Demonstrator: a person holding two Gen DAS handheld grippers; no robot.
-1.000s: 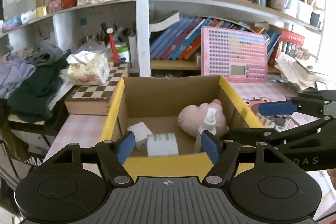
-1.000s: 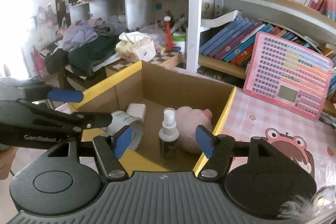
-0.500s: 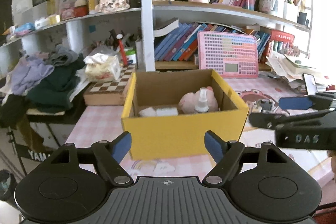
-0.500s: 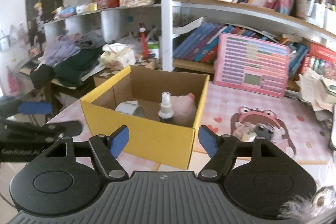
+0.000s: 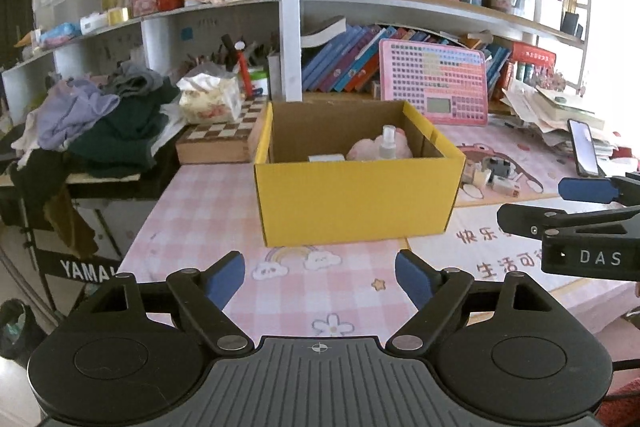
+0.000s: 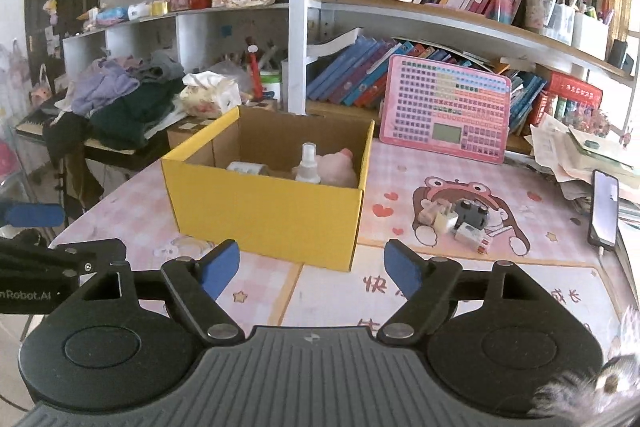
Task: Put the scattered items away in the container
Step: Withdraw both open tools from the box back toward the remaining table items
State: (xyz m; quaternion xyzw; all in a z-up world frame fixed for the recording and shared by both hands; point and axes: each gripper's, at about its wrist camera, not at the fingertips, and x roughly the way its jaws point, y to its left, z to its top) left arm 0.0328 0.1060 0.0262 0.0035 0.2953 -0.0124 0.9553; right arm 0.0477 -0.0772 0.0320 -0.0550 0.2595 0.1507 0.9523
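A yellow cardboard box (image 5: 356,203) stands on the pink table; it also shows in the right wrist view (image 6: 264,215). Inside it are a clear spray bottle (image 6: 308,165), a pink plush toy (image 6: 340,169) and a white item (image 6: 246,167). My left gripper (image 5: 320,279) is open and empty, well short of the box's front. My right gripper (image 6: 312,269) is open and empty, near the box's front right corner. The right gripper also shows in the left wrist view (image 5: 588,201). Several small items (image 6: 460,221) lie on the table mat right of the box.
A phone (image 6: 604,209) lies at the table's right edge beside stacked papers (image 6: 576,151). A pink keyboard toy (image 6: 444,115) leans on the bookshelf behind. A chessboard box (image 5: 218,139), tissue box (image 5: 208,99) and clothes pile (image 5: 104,119) are on the left.
Both grippers have pulled back from over the box, which now looks smaller and farther away. Both stay open and empty.
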